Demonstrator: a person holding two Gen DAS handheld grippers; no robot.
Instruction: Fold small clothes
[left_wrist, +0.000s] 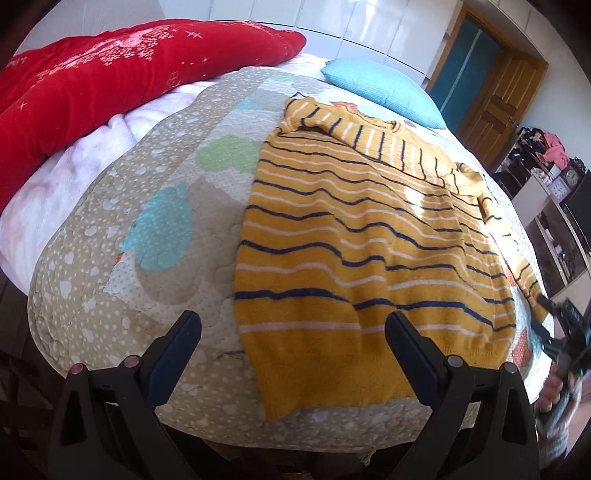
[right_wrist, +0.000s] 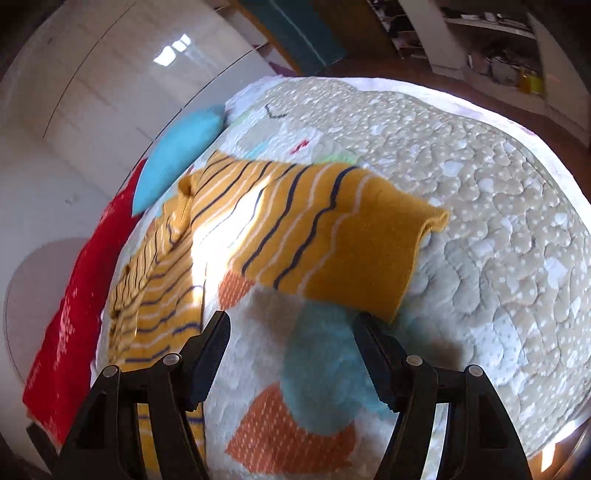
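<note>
A yellow sweater with navy and white stripes lies spread on the quilted bed cover. Its upper part is folded over, and one sleeve trails off to the right. My left gripper hovers open over the near hem, and its pads touch nothing. At the right edge of the left wrist view my right gripper shows blurred beside that sleeve, with a hand under it. In the right wrist view the right gripper stands open over bare quilt. The sweater's body lies just ahead of it and the sleeve to its left.
A red blanket and a blue pillow lie at the far side of the bed. White wardrobe doors and a wooden door stand behind. Shelves with clutter are at the right. The quilt's near edge drops off just below the left gripper.
</note>
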